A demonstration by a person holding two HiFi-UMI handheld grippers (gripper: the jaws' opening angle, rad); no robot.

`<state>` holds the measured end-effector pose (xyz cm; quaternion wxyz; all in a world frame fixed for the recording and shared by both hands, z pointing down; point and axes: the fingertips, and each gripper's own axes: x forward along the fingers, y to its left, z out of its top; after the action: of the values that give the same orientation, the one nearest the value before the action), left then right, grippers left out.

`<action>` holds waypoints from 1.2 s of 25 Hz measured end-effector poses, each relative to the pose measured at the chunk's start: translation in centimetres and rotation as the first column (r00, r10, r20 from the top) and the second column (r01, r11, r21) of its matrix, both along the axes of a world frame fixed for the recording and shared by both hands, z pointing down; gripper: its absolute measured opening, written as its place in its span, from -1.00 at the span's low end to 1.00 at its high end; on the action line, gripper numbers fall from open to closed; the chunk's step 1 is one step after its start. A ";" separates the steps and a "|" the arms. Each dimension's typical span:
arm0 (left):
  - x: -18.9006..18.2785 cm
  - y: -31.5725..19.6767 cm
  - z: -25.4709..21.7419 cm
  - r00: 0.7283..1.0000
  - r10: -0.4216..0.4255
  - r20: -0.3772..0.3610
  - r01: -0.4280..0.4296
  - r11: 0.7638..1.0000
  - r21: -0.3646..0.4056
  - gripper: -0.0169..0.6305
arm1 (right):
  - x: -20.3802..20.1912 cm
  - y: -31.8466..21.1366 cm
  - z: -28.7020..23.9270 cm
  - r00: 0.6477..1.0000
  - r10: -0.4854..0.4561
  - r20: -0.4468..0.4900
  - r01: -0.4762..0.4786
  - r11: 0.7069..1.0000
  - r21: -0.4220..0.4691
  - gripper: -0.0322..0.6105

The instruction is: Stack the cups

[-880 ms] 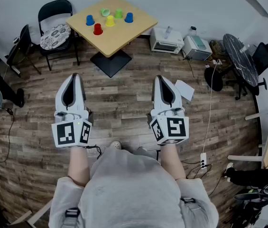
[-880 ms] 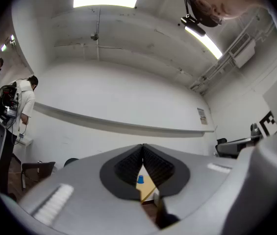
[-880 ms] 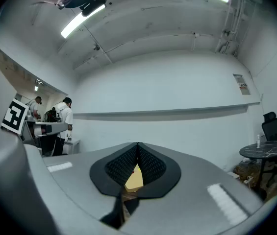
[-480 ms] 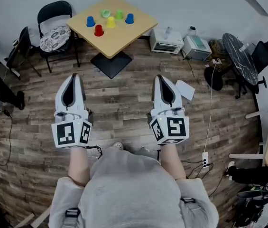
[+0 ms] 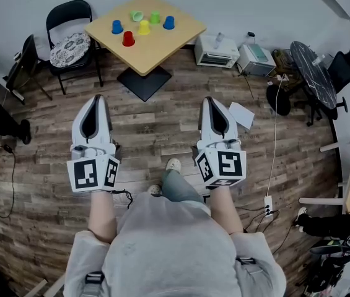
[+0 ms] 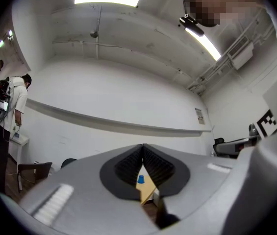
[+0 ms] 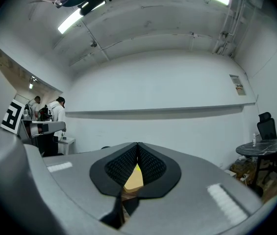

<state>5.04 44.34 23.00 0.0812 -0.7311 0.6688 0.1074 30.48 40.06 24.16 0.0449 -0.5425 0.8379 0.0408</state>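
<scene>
Several small cups stand on a square wooden table (image 5: 162,42) far ahead: red (image 5: 128,39), yellow (image 5: 144,27), two blue (image 5: 117,26) (image 5: 169,22), a green one (image 5: 155,17) and a pale green one (image 5: 137,16) that seems to lie on its side. My left gripper (image 5: 95,98) and right gripper (image 5: 209,99) are held side by side above the wooden floor, well short of the table, both shut and empty. In the left gripper view the left gripper (image 6: 142,146) shows a blue cup (image 6: 140,179) through the slit below its tips. The right gripper (image 7: 138,144) frames only the table (image 7: 135,176).
A black chair with a patterned cushion (image 5: 69,42) stands left of the table. White appliances (image 5: 218,51) sit on the floor to its right, with a dark round table (image 5: 314,73) and an office chair (image 5: 347,73) beyond. A cable and power strip (image 5: 266,206) lie at right. People (image 6: 15,102) stand far left.
The person's leg and shoe have swung forward between the grippers. The room has shifted slightly in view. Both grippers keep their place and stay shut.
</scene>
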 end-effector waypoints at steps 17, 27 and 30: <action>-3.0 -15.4 -1.3 0.998 -0.065 -0.015 0.065 0.998 0.018 -0.77 | -2.9 -17.1 -1.7 0.998 -0.062 -0.010 0.063 0.997 0.047 -0.89; -3.6 -25.6 -2.6 0.994 -0.106 -0.013 0.106 0.994 0.034 -0.77 | -4.5 -28.4 -3.1 0.991 -0.134 -0.009 0.134 0.989 0.061 -0.89; -3.4 -27.6 -2.7 0.993 -0.118 -0.008 0.118 0.992 0.037 -0.77 | -4.7 -30.6 -2.8 0.988 -0.155 -0.004 0.155 0.986 0.055 -0.89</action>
<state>1.59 16.73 20.34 0.0990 -0.6884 0.7090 0.1171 25.75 9.48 21.35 0.0630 -0.4742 0.8761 0.0599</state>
